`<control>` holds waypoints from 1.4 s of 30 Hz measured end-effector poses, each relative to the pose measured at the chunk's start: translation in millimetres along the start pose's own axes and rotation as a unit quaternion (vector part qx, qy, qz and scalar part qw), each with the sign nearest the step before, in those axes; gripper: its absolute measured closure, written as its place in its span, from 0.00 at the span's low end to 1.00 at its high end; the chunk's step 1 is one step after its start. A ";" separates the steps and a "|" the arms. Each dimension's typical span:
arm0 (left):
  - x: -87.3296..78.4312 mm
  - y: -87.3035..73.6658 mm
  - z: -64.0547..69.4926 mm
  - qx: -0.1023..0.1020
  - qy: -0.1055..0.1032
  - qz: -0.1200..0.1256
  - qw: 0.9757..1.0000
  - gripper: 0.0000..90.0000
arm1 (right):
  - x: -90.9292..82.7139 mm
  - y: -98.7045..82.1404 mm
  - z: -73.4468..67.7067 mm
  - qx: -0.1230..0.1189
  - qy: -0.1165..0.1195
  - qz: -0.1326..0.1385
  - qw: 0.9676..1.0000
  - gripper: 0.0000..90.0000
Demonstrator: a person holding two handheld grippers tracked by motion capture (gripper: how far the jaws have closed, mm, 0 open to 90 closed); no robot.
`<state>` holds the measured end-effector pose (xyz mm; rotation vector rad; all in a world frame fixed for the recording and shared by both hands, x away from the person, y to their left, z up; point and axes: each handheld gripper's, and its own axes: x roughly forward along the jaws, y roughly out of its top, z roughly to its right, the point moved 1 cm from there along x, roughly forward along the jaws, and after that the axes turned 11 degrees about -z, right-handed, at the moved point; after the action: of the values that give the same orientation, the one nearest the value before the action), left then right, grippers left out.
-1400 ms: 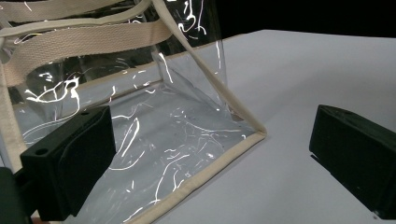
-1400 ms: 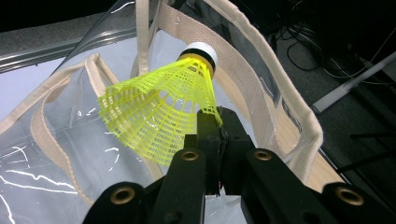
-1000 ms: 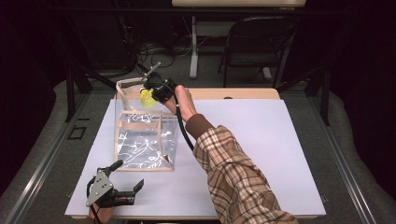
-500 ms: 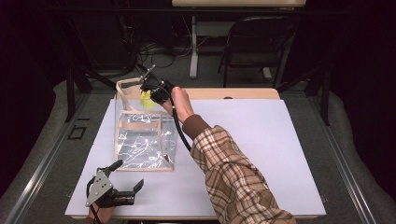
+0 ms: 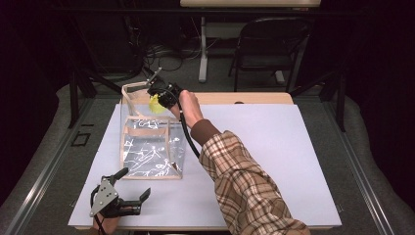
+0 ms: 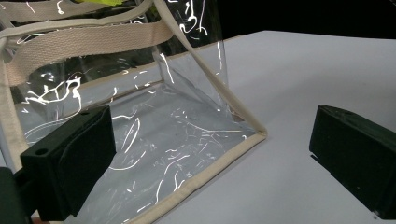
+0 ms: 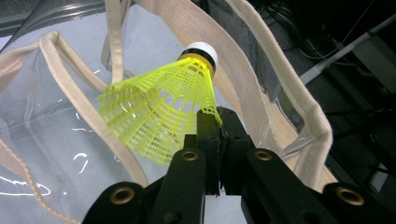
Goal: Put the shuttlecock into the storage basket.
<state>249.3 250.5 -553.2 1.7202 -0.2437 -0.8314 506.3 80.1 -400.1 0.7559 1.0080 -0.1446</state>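
Observation:
A clear plastic tote bag [image 5: 151,152] with beige webbing trim and handles stands on the white table [image 5: 274,147], left of centre. My right gripper [image 5: 158,100] hovers over the bag's far top edge, shut on the skirt rim of a yellow shuttlecock [image 5: 154,104]. In the right gripper view the jaws [image 7: 218,119] pinch the yellow mesh of the shuttlecock [image 7: 163,112], its white cork end pointing away, between the bag's handles [image 7: 196,28]. My left gripper [image 5: 134,183] rests open near the table's front left corner. Its jaws [image 6: 210,154] face the bag's lower corner [image 6: 154,116] with nothing between them.
A wooden board [image 5: 244,98] lies along the table's far edge. A folding chair [image 5: 269,44], a stand and cables are on the floor beyond. The person's plaid sleeve [image 5: 240,186] crosses the table's middle. Bare table surface stretches to the right.

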 end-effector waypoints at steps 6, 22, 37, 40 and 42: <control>-0.3 0.0 -0.2 0.000 0.000 0.001 1.000 0.00 | 2.2 2.5 -1.3 -0.005 -0.008 -0.016 1.000 0.99; -0.4 -0.1 -0.5 -0.002 0.000 0.002 1.000 0.00 | 4.5 7.4 -4.6 -0.004 -0.019 -0.032 0.999 0.91; -0.3 0.1 -0.4 -0.001 0.000 0.001 1.000 0.00 | -20.3 -0.8 1.0 0.005 0.059 0.016 0.998 0.56; -0.2 0.1 -0.4 0.000 0.000 0.001 1.000 0.00 | -27.0 -3.9 3.1 0.004 0.074 0.026 0.997 0.50; -0.2 0.2 -0.5 0.000 0.000 0.000 1.000 0.00 | -31.3 -6.2 4.6 0.004 0.081 0.033 0.996 0.44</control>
<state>249.5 250.9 -552.9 1.7214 -0.2434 -0.8306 489.7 65.6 -376.6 0.8169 1.1346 -0.0306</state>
